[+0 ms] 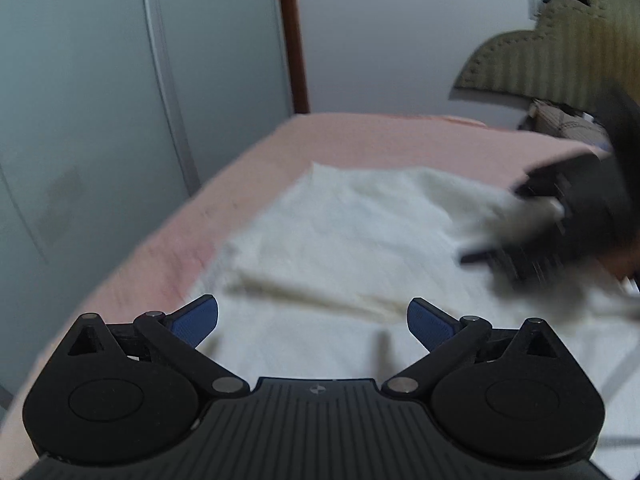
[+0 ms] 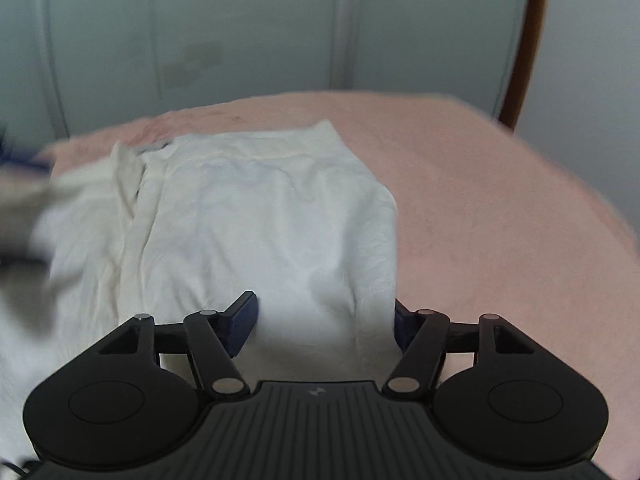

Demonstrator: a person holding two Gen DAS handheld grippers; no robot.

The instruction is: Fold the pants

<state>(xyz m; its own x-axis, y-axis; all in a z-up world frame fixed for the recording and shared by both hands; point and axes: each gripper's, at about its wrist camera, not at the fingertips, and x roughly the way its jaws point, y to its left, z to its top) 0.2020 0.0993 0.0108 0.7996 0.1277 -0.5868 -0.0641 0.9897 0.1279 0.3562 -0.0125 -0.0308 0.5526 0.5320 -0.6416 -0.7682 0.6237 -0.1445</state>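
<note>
White pants on pink sheet, black grippers.
Pants off-white, plain. Bed sheet pale pink, reddish blotches near far edge. Left gripper and right gripper black, blue pads. Wardrobe doors grey-green, beige flower decals. Headboard olive, stitched dots.

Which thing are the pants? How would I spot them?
Find the wide pink bedspread in front of the pale cupboard doors. On it lie the crumpled white cloth pants, the only white thing there, spread between both open tongs.
</note>
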